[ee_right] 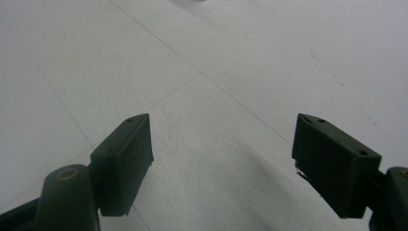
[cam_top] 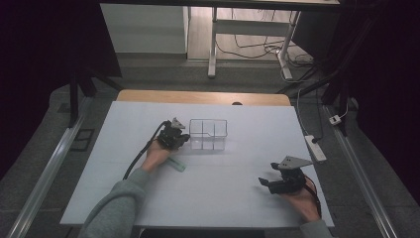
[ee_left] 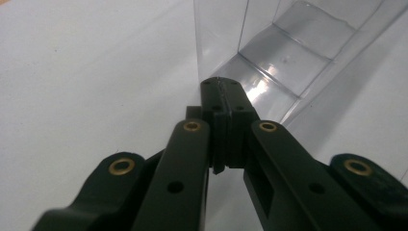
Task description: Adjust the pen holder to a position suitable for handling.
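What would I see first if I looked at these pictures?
A clear plastic box with little compartments sits in the middle of the white table. The left gripper is right at the box's left side, its jaws shut. The right gripper waits near the table's front right, jaws wide open with nothing between them.

We see clear plastic organizer box (cam_top: 208,134), open-topped, divided into several compartments, standing upright on white table near its far middle. In left gripper view, box (ee_left: 288,53) appears empty, its near corner edge vertical, walls transparent and glossy.
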